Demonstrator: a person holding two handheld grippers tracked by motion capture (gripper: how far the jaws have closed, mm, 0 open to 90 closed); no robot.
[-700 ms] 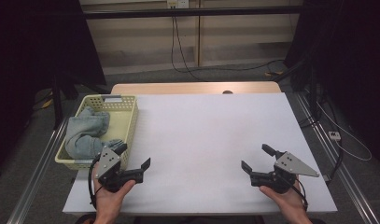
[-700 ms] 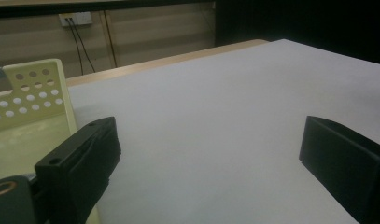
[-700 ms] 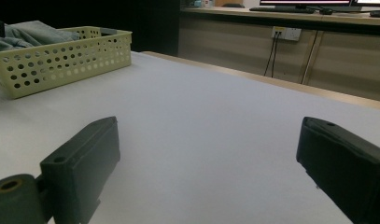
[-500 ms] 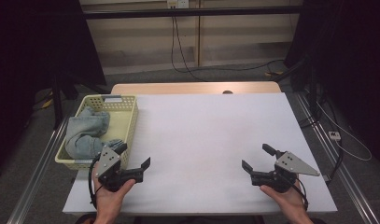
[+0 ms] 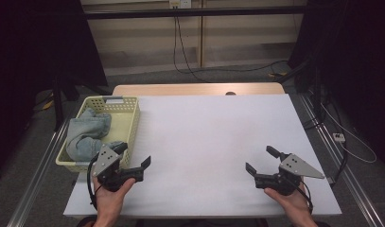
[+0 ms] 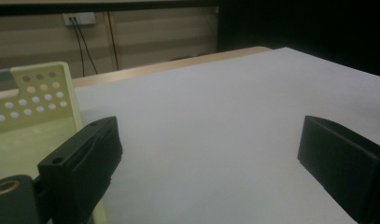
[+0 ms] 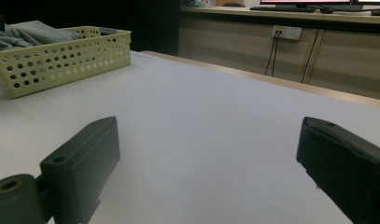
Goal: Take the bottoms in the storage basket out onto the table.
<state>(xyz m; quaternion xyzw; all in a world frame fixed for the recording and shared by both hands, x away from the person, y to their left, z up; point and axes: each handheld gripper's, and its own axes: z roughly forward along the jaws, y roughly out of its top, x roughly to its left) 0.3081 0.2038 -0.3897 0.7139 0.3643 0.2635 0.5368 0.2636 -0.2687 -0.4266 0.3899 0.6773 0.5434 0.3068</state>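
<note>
- From the high view, I hold my left tool (image 5: 133,158) at the near left of the white counter (image 5: 209,142), just beside the near right corner of the pale yellow perforated basket (image 5: 129,124). Its jaws stand wide apart with nothing between them, one tip close to the basket's wall, the other out over bare counter.
- In the same view, a crumpled blue-grey cloth (image 5: 86,135) lies inside the basket, filling its left and near part. My left tool does not touch it.
- My right tool (image 5: 262,160) sits at the near right of the counter, well apart from the basket, its grey three-cornered plate on top. Its jaws are also spread wide and grip nothing.
- My left hand (image 5: 112,196) and right hand (image 5: 287,198) come in from the bottom edge, each wrapped around its tool's grip.
- In the left gripper view, my left tool (image 6: 211,154) shows two black jaws far apart, with only white counter (image 6: 215,121) between them. The basket (image 6: 33,100) rises at the left, its corner just behind the left jaw.
- In the right gripper view, my right tool (image 7: 206,154) likewise has its jaws spread wide over bare counter (image 7: 201,107). The basket (image 7: 61,58) stands far off at the upper left, and the cloth (image 7: 24,32) shows above its rim.
</note>
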